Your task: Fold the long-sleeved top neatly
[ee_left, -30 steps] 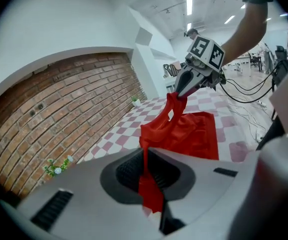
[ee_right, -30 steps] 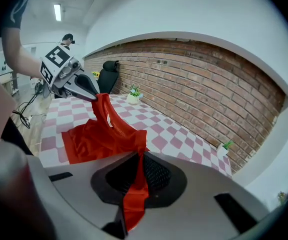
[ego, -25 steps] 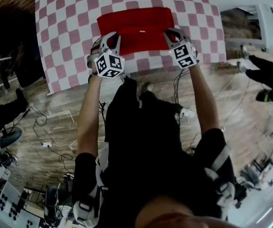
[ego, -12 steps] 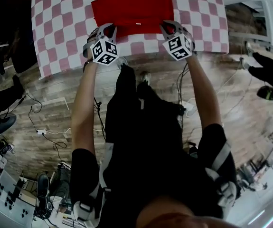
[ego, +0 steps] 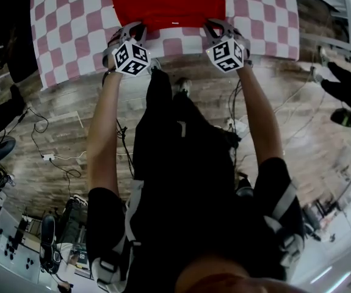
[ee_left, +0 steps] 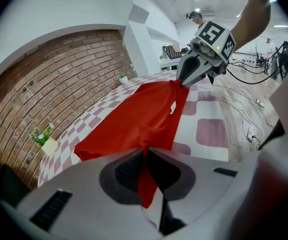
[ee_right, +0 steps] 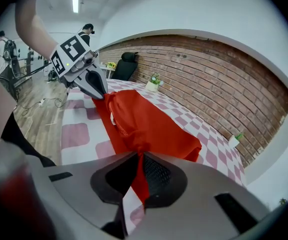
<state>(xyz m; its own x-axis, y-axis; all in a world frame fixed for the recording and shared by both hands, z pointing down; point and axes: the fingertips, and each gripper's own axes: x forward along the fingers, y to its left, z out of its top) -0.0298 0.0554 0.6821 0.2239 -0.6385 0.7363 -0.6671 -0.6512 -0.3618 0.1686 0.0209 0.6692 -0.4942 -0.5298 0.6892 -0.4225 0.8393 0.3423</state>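
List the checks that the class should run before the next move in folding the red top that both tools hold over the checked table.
1. Grip of the left tool on the red long-sleeved fabric top: ok, its jaws are shut on the cloth.
2. Grip of the right tool on the same near edge: ok, shut on the cloth.
3. Near edge stretched straight between the two tools: ok.
4. Top lying over the pink-and-white checked tablecloth, inside its near edge: ok.
5. Sleeves tucked in and flat: cannot tell, because no sleeve shows and the head view cuts off the far part.
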